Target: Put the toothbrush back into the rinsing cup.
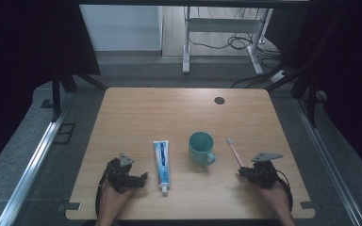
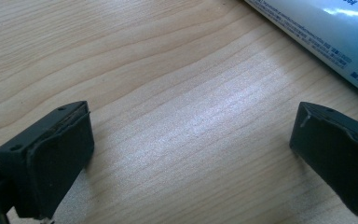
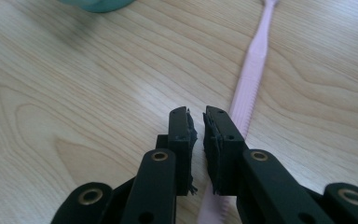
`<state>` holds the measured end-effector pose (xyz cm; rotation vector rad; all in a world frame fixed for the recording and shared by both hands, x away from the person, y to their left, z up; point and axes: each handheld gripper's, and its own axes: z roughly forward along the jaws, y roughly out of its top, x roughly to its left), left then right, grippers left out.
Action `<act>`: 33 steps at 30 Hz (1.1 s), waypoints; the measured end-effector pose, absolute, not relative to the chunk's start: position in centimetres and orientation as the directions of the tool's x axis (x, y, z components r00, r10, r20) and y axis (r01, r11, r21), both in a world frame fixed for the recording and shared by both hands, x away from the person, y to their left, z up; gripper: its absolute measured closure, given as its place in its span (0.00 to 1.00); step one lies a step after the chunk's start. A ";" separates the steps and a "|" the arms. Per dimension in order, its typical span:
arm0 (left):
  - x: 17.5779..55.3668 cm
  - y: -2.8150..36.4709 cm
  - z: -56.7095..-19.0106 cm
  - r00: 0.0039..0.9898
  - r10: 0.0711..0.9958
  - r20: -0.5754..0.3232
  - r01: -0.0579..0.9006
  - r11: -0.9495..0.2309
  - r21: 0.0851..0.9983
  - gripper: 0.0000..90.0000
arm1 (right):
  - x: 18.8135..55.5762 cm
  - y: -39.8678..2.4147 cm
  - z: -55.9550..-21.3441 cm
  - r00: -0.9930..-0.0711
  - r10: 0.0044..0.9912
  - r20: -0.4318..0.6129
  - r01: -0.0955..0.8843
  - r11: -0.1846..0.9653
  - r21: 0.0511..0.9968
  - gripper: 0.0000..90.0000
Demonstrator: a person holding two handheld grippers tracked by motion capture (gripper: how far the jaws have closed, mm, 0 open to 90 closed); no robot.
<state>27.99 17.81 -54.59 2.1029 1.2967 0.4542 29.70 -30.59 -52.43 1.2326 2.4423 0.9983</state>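
A blue and white toothpaste tube (image 1: 161,160) lies on the wooden table (image 1: 169,113), cap toward the front edge. Right of it stands a teal mug (image 1: 201,147), and a pink toothbrush (image 1: 234,153) lies right of the mug. My left gripper (image 1: 134,178) rests just left of the tube. In the left gripper view it (image 2: 193,112) is wide open over bare wood, with the tube (image 2: 326,32) at the upper right. My right gripper (image 1: 245,173) sits at the toothbrush's near end. Its jaws (image 3: 196,116) are shut with nothing between them, and the toothbrush (image 3: 254,65) runs beneath the right jaw. The mug's base (image 3: 98,3) peeks in at the top.
A dark round cable hole (image 1: 219,100) sits near the table's far edge. Beyond the table stand the legs of a white desk (image 1: 186,47) with cables on the floor. Metal rails (image 1: 33,165) run along both sides of the table.
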 end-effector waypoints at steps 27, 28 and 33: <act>28.0 17.8 -54.6 0.456 0.889 -0.031 0.676 -0.323 0.662 0.00 | 32.8 -30.6 -49.6 -0.591 0.806 0.045 0.711 0.493 0.501 0.32; 28.0 17.8 -54.6 0.456 0.889 -0.031 0.676 -0.323 0.662 0.00 | 32.8 -30.6 -49.6 -0.591 0.806 0.045 0.711 0.493 0.501 0.32; 28.0 17.8 -54.6 0.456 0.889 -0.031 0.676 -0.323 0.663 0.00 | 34.1 -30.0 -49.4 -0.579 0.813 0.063 0.750 0.501 0.432 0.33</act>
